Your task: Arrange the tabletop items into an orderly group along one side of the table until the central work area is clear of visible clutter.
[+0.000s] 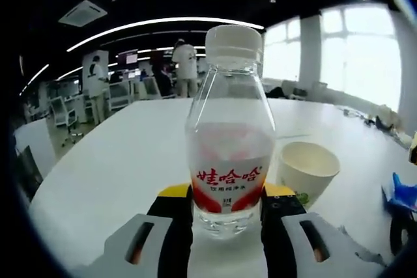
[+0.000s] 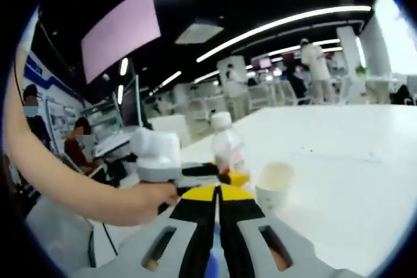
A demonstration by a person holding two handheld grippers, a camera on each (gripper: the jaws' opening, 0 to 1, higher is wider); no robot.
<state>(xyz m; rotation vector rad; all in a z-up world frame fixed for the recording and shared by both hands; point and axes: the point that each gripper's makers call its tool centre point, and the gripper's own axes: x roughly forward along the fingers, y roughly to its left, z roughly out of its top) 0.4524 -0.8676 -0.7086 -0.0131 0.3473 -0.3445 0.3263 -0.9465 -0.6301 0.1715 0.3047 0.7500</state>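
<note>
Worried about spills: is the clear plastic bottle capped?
Capped: the clear plastic bottle wears its white screw cap, standing upright between the left gripper jaws.

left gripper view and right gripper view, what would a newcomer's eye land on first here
In the left gripper view, the clear plastic water bottle with a white cap and red lettering stands upright, dead centre, clamped between the left gripper jaws. Just right of it sits a pale paper cup on the white table. In the right gripper view, the right gripper is shut on nothing, and a person's hand holds the left gripper beside the bottle.
</note>
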